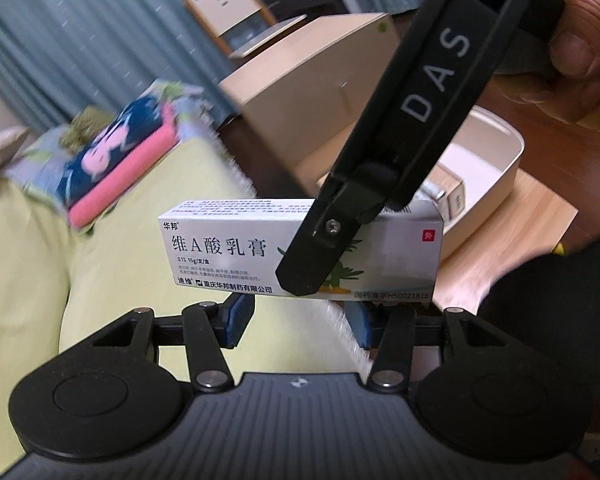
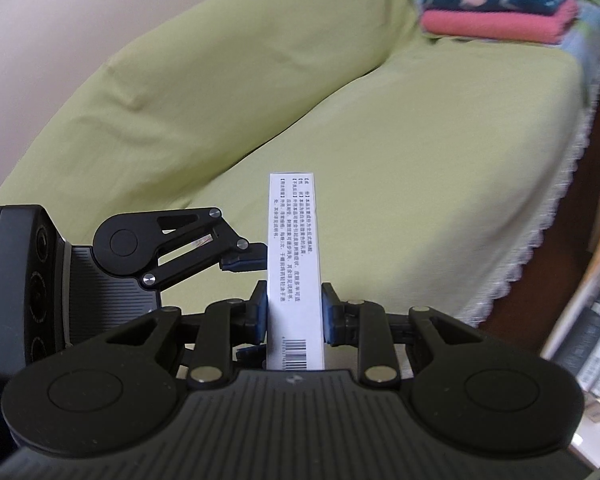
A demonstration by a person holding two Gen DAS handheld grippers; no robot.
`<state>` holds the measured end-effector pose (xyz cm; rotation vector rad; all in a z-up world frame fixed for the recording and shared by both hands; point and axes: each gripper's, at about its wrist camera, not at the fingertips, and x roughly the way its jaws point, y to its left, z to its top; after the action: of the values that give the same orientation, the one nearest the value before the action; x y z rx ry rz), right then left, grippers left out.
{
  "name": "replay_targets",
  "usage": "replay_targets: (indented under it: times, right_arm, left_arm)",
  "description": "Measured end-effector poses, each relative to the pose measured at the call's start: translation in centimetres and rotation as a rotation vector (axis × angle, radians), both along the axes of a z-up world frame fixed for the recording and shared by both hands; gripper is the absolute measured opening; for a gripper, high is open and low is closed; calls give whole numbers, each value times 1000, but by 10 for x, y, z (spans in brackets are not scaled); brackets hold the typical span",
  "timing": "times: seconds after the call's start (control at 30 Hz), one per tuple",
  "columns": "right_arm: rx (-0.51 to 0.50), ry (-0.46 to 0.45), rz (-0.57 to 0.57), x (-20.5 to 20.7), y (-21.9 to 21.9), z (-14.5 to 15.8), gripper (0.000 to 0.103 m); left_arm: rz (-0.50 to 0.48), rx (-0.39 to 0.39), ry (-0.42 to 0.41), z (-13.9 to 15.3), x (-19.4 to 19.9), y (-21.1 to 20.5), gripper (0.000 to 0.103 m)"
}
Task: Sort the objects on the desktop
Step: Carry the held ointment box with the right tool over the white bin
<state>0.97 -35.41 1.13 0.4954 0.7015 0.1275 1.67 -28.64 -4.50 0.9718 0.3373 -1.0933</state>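
Ointment box, white with black Chinese print, hangs in mid-air above a green-covered sofa, clear of any surface. From the left wrist view its long axis runs side to side, printed face toward that camera; the left gripper sits just below the carton with its blue-padded jaws spread wide and nothing between them. Right gripper has the carton: in its own view the blue pads press both narrow sides near the barcode end, and the box's long axis points straight ahead along the fingers. Seen from the left camera, that gripper comes down from the upper right, a person's hand on its handle. Behind and to the right, a white tray sits on a wooden desk with other small boxes inside; the carton is still left of its near rim, over the sofa's lace edge. Judged from this, the tray is the likely place for it, and the right hand, already gripping, is the nearer one; the box would have to travel rightward and down, lengthwise. Folded towels lie at the sofa's far end.
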Motion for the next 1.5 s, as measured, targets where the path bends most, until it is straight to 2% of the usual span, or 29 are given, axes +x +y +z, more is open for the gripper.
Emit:
replay_targets:
  times: [0.3, 0.67, 0.97, 1.5]
  right_arm:
    - [-41, 21, -169, -39, -68, 0, 23]
    - [-50, 111, -362, -67, -132, -38, 23]
    - [-48, 166, -457, -82, -157, -67, 23]
    - [-45, 242, -567, -87, -165, -110, 23]
  left_arm:
    - [-144, -9, 4, -6, -5, -83, 55]
    - [-308, 22, 64, -50, 1, -168, 55]
    - [-387, 62, 97, -83, -2, -198, 55]
    - [-429, 136, 95, -130, -11, -222, 54]
